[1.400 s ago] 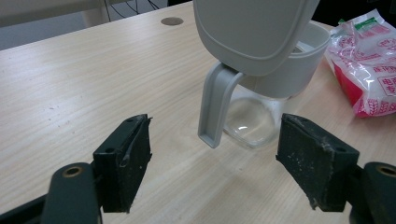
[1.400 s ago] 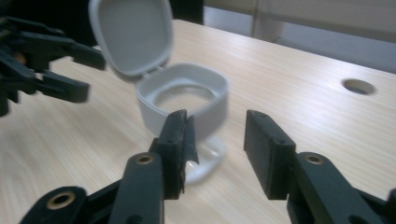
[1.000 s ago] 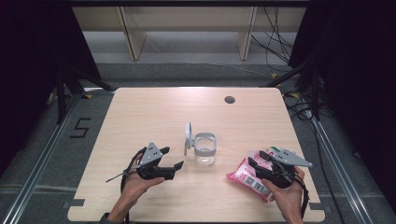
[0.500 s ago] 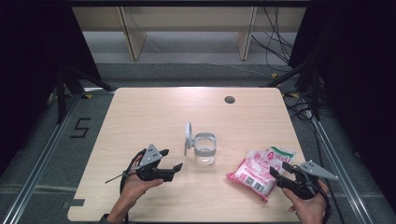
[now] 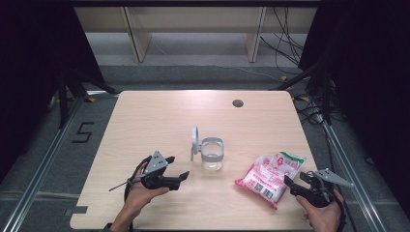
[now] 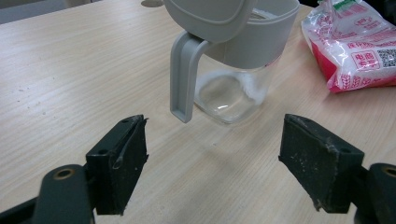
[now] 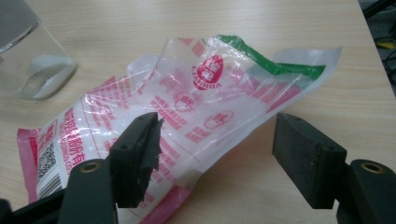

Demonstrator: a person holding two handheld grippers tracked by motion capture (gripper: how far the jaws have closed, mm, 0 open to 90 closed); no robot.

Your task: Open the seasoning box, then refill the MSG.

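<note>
Right tool, jaws just opening wide, has released the bag; left tool waits wide near the lidded jar, powder inside.

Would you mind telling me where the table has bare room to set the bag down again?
The whole far half of the table is bare, save a small hole. The near middle, between the jar and the table's near edge, is free too. It is crowded around the bag and right claw.
</note>
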